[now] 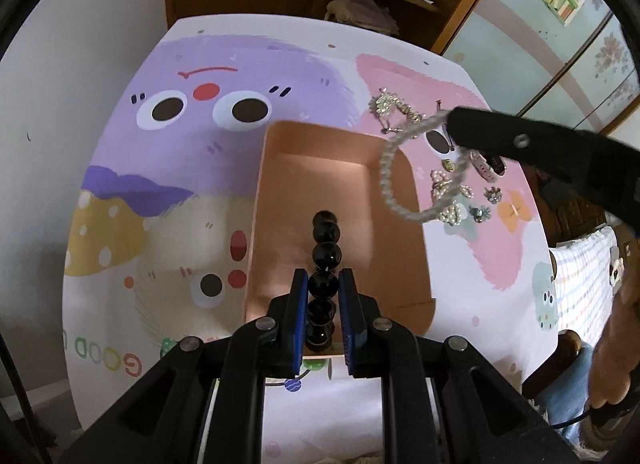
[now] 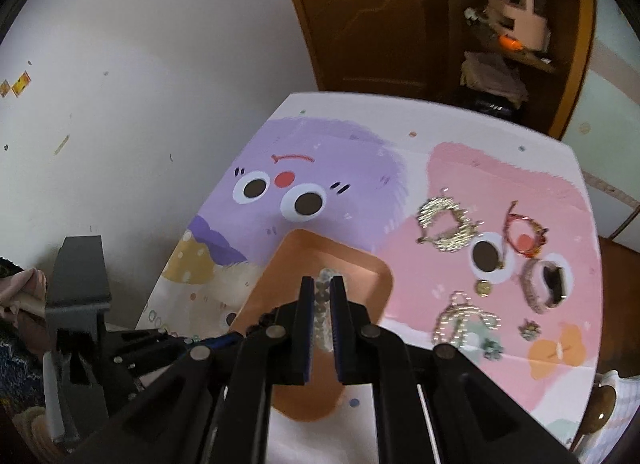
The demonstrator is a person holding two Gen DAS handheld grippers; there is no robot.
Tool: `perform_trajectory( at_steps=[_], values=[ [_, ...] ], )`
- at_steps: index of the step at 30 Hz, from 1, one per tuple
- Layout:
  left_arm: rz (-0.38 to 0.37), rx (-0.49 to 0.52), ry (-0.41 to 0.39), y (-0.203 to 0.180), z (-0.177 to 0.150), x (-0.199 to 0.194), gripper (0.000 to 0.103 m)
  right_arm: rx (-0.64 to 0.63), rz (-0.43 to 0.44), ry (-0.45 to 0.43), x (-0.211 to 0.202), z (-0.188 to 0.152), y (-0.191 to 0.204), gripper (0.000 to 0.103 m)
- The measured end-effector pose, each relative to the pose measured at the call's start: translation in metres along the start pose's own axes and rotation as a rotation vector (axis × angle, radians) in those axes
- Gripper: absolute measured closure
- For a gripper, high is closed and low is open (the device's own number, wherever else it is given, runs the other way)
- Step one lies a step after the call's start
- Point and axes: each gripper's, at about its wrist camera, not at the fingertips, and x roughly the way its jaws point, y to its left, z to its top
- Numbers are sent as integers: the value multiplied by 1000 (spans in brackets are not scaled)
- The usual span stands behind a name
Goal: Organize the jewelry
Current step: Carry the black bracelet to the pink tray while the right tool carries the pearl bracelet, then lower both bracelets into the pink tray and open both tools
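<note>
Your peach tray [image 1: 404,199] sat on the desk [image 1: 120,143] under both tongs, nothing resting on its floor. Your left tongs [image 1: 323,284] were nearly closed on the black bead bracelet [image 1: 326,240] above it. Your right tongs [image 2: 320,292] pinched the clear bead bracelet [image 1: 386,167] over its rim.

Glossy black beads [image 1: 326,252], clear crystal bracelet [image 1: 390,179], matt peach tray [image 1: 404,248]
</note>
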Motion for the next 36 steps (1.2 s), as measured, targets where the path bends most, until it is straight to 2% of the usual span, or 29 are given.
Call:
perform_trajectory(
  at_steps=[6, 9, 12, 14, 15, 16, 17, 19, 20, 36],
  values=[
    [7, -40, -4, 9, -1, 6, 89, -5, 20, 72, 37, -2, 8, 95],
    [-5, -59, -3, 15, -1, 8, 81, -15, -9, 100, 50, -4, 10, 95],
    [10, -49, -25, 16, -1, 6, 72, -21, -10, 130, 59, -6, 12, 94],
    [24, -45, -45, 16, -1, 2, 53, -21, -18, 130, 61, -5, 12, 90],
    [28, -46, -54, 16, -1, 1, 48, -22, -20, 125, 60, -6, 12, 88],
    [32, -46, -63, 15, 0, -1, 44, -26, -29, 118, 59, -6, 12, 82],
    [35, -44, -74, 15, 0, -3, 44, -31, -41, 112, 58, -6, 13, 73],
    [47, -38, -89, 13, 2, -6, 43, -34, -58, 94, 54, -7, 12, 64],
    [50, -37, -93, 12, 3, -7, 43, -31, -62, 86, 52, -7, 11, 63],
    [84, 1, -111, -2, 3, -16, 38, 20, -64, 56, 23, -27, -13, 63]
  ],
)
